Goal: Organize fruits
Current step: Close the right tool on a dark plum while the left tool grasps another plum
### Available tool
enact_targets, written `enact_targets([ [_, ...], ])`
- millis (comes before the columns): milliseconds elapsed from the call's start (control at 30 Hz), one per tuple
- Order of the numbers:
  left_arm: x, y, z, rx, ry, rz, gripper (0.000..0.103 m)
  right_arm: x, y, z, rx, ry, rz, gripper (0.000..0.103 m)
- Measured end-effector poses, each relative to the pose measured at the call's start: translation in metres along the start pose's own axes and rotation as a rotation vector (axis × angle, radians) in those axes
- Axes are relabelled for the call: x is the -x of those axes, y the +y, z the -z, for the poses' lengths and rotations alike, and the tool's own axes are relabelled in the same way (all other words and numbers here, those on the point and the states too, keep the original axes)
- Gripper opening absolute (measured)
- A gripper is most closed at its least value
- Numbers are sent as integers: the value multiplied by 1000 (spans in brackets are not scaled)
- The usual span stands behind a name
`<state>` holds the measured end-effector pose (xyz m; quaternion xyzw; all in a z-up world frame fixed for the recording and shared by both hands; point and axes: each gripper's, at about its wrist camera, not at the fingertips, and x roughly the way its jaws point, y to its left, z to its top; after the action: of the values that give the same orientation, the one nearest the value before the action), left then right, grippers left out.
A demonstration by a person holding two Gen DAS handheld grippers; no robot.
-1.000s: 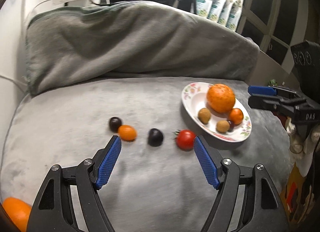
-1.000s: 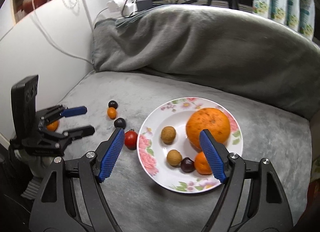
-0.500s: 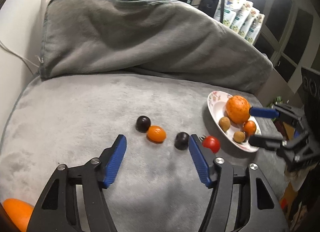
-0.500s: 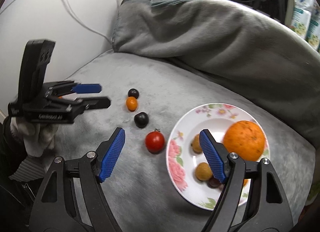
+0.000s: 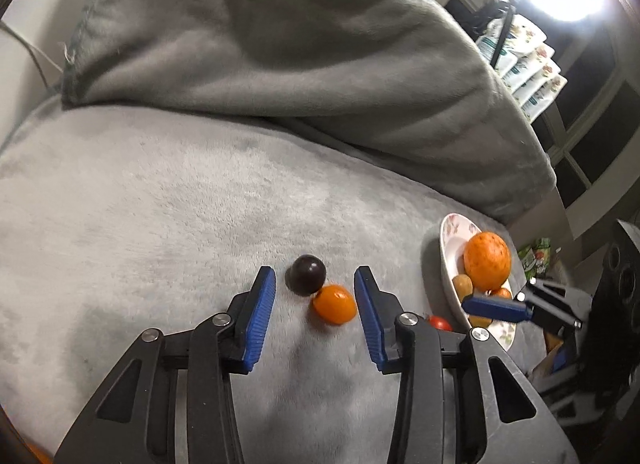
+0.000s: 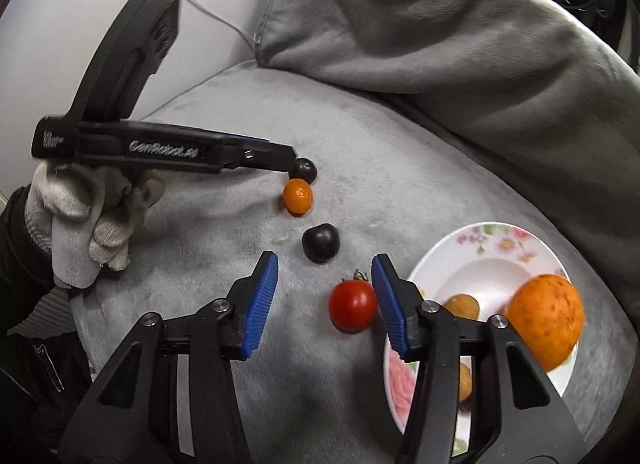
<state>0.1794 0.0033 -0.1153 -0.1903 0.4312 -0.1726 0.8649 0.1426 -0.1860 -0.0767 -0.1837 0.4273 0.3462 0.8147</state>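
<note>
My left gripper (image 5: 315,284) hangs low over the grey blanket, jaws closing. A dark round fruit (image 5: 307,280) and a small orange fruit (image 5: 334,304) lie between its blue pads, and neither pad presses on them. My right gripper (image 6: 325,264) is closing too. A red tomato (image 6: 353,304) sits between its pads against the right one, with a gap to the left one. A second dark fruit (image 6: 321,248) lies just past its tips. The flowered plate (image 6: 500,248) holds a big orange (image 6: 544,320) and small brown fruits (image 6: 462,306).
A thick grey cushion (image 5: 280,55) rises behind the flat blanket area. A white wall with cables (image 6: 208,11) stands at the left. Packets (image 5: 520,59) are stacked at the back right. A gloved hand (image 6: 80,215) holds the left gripper (image 6: 280,157), and the right gripper's finger (image 5: 494,308) shows beside the plate (image 5: 448,248).
Both grippers have come forward and down onto the fruits while rolling, and both sets of jaws have narrowed. The left now straddles the dark and orange fruits, the right the tomato.
</note>
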Motion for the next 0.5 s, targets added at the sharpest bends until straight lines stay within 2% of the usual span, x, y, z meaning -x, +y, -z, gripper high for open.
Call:
enact_targets([
  [133,-7,2,-4,19,20,6,39,-13,2,-5,20,23,2,46],
  [500,-23,-4,-8,-4,61,-15,37,-34,-3,-11,28,51,-6,45],
])
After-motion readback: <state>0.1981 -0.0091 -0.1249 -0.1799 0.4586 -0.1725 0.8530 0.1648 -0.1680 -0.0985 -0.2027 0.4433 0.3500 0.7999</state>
